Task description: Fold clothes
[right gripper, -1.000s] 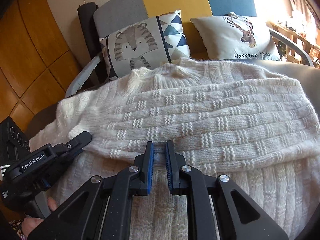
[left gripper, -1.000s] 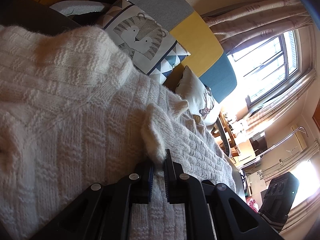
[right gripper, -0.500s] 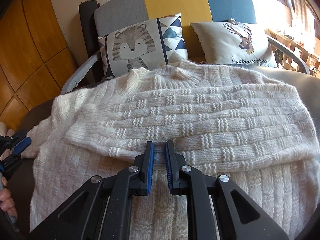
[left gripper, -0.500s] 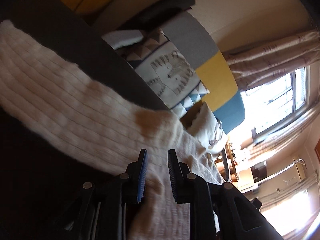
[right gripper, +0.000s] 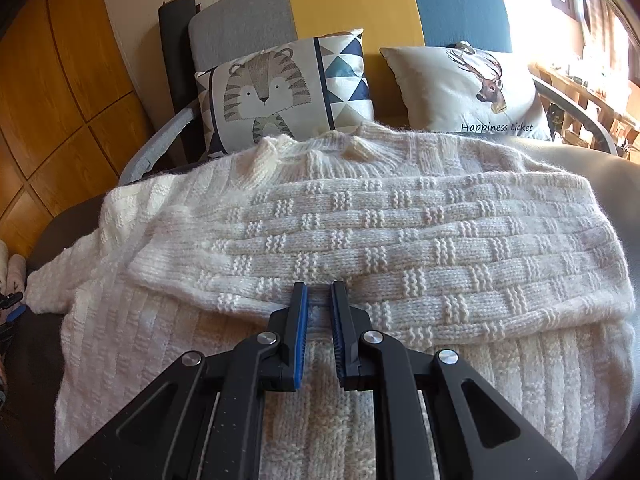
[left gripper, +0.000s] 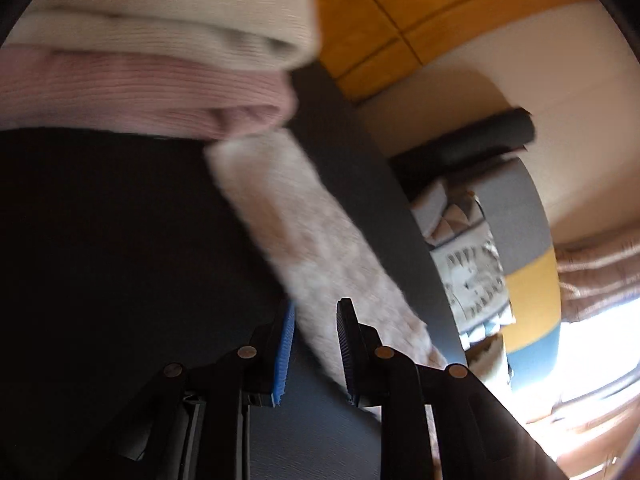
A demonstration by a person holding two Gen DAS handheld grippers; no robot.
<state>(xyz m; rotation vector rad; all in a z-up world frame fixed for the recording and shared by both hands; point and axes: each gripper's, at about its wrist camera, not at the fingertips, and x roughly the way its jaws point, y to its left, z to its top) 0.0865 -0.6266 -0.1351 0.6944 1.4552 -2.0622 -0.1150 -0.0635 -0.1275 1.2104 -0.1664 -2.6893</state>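
Note:
A cream basket-knit sweater (right gripper: 360,240) lies flat on the dark sofa seat (right gripper: 48,232). One sleeve is folded across its chest. My right gripper (right gripper: 319,286) is shut on the near edge of that folded sleeve, with knit pinched between its pads. The other sleeve (right gripper: 52,288) trails off to the left. In the blurred left wrist view that sleeve (left gripper: 312,248) runs across the dark seat and passes between the fingers of my left gripper (left gripper: 317,304). Its jaws stand apart and do not press on the knit. The left gripper's tips (right gripper: 12,306) also show at the right wrist view's left edge.
A folded cream garment (left gripper: 160,12) lies on a folded pink one (left gripper: 140,92) beyond the sleeve's end. A tiger cushion (right gripper: 280,92) and a deer cushion (right gripper: 460,88) lean on the grey, yellow and blue sofa back (right gripper: 352,0). Wooden wall panels (right gripper: 60,100) stand at left.
My left gripper let go of the sweater, opened, and swung far left off the body to the outstretched sleeve. The right gripper kept its place and its grip.

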